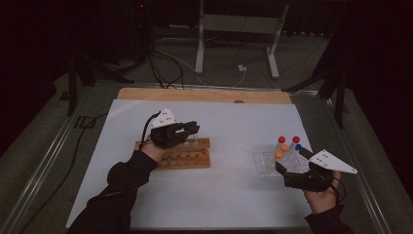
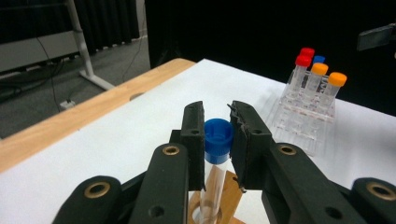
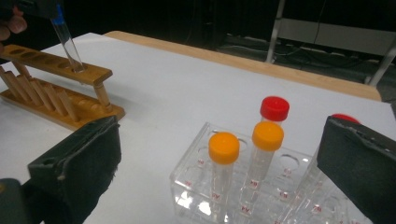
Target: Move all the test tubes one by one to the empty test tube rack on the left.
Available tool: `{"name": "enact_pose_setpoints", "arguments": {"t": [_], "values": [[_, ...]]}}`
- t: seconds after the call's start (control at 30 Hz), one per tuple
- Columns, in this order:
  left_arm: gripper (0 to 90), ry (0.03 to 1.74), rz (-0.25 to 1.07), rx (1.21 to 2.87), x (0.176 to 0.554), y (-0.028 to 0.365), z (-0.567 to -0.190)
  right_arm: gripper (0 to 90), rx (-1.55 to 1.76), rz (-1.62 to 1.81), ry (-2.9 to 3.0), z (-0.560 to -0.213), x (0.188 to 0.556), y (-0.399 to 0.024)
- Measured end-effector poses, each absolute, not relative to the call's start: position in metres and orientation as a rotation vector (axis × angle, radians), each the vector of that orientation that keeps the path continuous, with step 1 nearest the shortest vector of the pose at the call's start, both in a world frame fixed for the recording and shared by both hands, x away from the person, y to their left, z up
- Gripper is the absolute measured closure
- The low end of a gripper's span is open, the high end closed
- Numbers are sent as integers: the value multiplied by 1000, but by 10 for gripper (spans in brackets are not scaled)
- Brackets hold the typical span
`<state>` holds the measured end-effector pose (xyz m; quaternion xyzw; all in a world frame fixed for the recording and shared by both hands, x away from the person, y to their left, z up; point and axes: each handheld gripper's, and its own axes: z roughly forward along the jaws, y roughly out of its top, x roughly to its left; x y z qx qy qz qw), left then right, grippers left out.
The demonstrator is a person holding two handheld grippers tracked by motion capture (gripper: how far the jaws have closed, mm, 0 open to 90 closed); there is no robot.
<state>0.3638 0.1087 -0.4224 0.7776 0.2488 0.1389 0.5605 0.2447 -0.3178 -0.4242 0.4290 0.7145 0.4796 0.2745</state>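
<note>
My left gripper (image 2: pixel 217 116) is shut on a clear tube with a blue cap (image 2: pixel 218 135), gripped just below the cap. The tube (image 3: pixel 67 44) stands tilted, its lower end in the end hole of the wooden rack (image 3: pixel 56 70). In the high view the left gripper (image 1: pixel 195 128) hovers over that rack (image 1: pixel 187 155). My right gripper (image 3: pixel 222 127) is open, its pads wide apart on either side of the clear plastic rack (image 3: pixel 196 186). That rack holds two orange-capped tubes (image 3: pixel 224 147) and red-capped ones (image 3: pixel 274 108). The right gripper (image 1: pixel 291 160) sits at the clear rack's near edge.
The clear rack (image 2: pixel 303 126) also carries a blue-capped tube (image 2: pixel 319 59) at its back. A white sheet (image 1: pixel 229 126) covers the wooden tabletop (image 1: pixel 204 94). Beyond the far edge stand a table frame's legs (image 1: pixel 199 44) and floor cables.
</note>
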Motion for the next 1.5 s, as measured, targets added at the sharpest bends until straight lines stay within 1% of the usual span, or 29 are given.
{"name": "enact_pose_setpoints", "arguments": {"t": [0.37, 0.7, 1.03, 1.1, 1.13, 1.2, 1.23, 1.27, 1.33, 1.4, 1.43, 1.5], "values": [[778, 632, 342, 1862, 359, 105, -439, 0, 1160, 1298, 1941, -429, 245, -319], [777, 634, 360, 1893, 358, 100, -449, 0, 1174, 1297, 1950, -436, 248, -323], [775, 637, 351, 1908, 360, 99, -455, 0, 1222, 1237, 1937, -446, 251, -329], [763, 642, 336, 1909, 360, 99, -455, 25, 1240, 1228, 1932, -449, 252, -330], [737, 633, 308, 1902, 361, 101, -454, 26, 1245, 1228, 1930, -450, 252, -331], [557, 635, 315, 1895, 359, 102, -450, 26, 1255, 1222, 1922, -451, 253, -332], [489, 633, 305, 1883, 358, 104, -447, 46, 1261, 1221, 1926, -451, 253, -333], [414, 645, 322, 1872, 356, 105, -444, 59, 1258, 1215, 1924, -451, 253, -334], [258, 643, 319, 1848, 353, 108, -437, 60, 1270, 1195, 1915, -453, 254, -335], [154, 640, 298, 1837, 351, 113, -431, 104, 1279, 1176, 1898, -455, 255, -338], [111, 640, 304, 1829, 348, 114, -428, 106, 1287, 1169, 1892, -455, 255, -339], [66, 626, 283, 1830, 345, 118, -422, 172, 1303, 1148, 1874, -456, 257, -343]]}}
